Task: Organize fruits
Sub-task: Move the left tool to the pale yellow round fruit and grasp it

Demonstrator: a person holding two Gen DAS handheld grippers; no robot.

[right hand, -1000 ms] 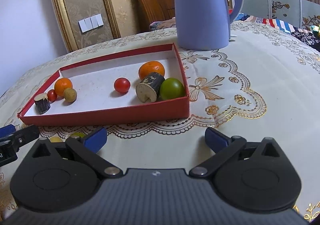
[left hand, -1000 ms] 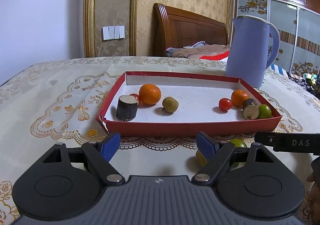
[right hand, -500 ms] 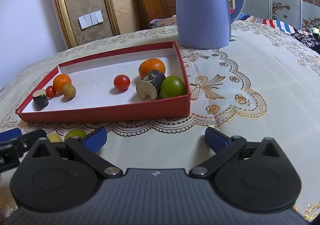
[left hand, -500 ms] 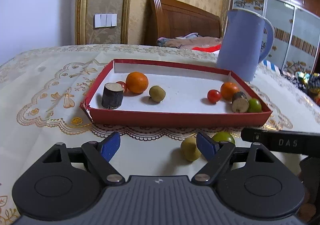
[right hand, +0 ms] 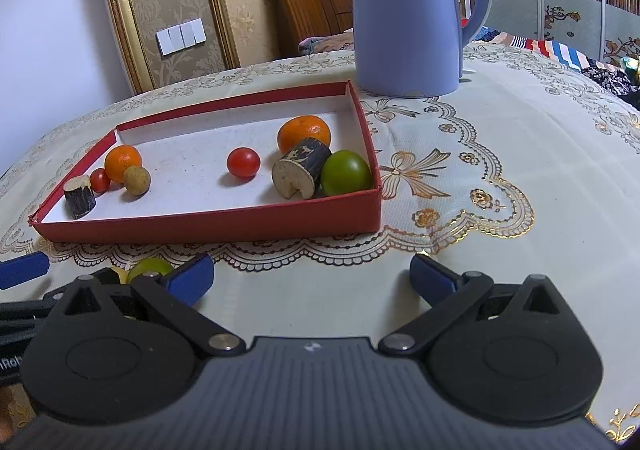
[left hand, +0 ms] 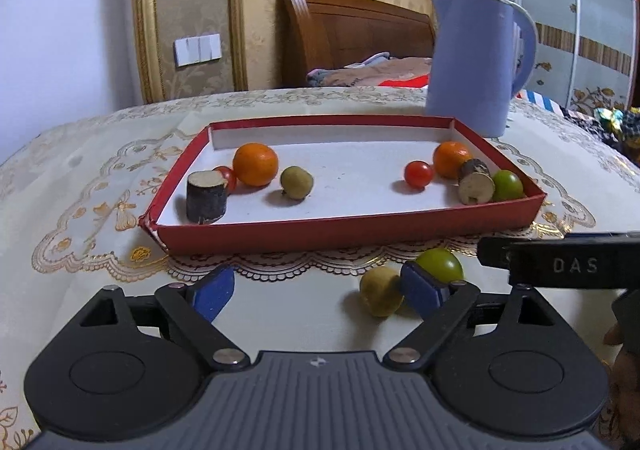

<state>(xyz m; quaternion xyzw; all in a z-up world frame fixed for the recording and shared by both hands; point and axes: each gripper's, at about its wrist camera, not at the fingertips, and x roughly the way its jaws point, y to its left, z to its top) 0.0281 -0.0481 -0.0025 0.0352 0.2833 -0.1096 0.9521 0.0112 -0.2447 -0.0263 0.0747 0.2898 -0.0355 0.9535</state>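
A red tray (left hand: pixel 352 236) holds two oranges, two red tomatoes, a yellowish fruit (left hand: pixel 296 182), a green fruit (left hand: pixel 507 185) and two wooden stubs. On the cloth in front of it lie a second yellowish fruit (left hand: pixel 380 290) and a second green fruit (left hand: pixel 439 264). My left gripper (left hand: pixel 316 290) hovers low over the cloth with its jaws opening. The loose yellowish fruit lies between its fingers, close to the right pad (left hand: pixel 420 288), and is not squeezed. My right gripper (right hand: pixel 312 280) stands open over bare cloth, with the loose green fruit (right hand: pixel 150 268) just left of it.
A tall blue kettle (left hand: pixel 476 62) stands behind the tray's far right corner. A finger bar of the right gripper (left hand: pixel 560 266) crosses the right edge of the left wrist view. An embroidered tablecloth (right hand: pixel 500 154) covers the table, and a wooden headboard stands beyond it.
In the left wrist view the tray has slid leftward. The loose yellowish fruit, earlier half hidden by the right finger, now lies inside the slightly wider jaws. The right gripper has kept still.
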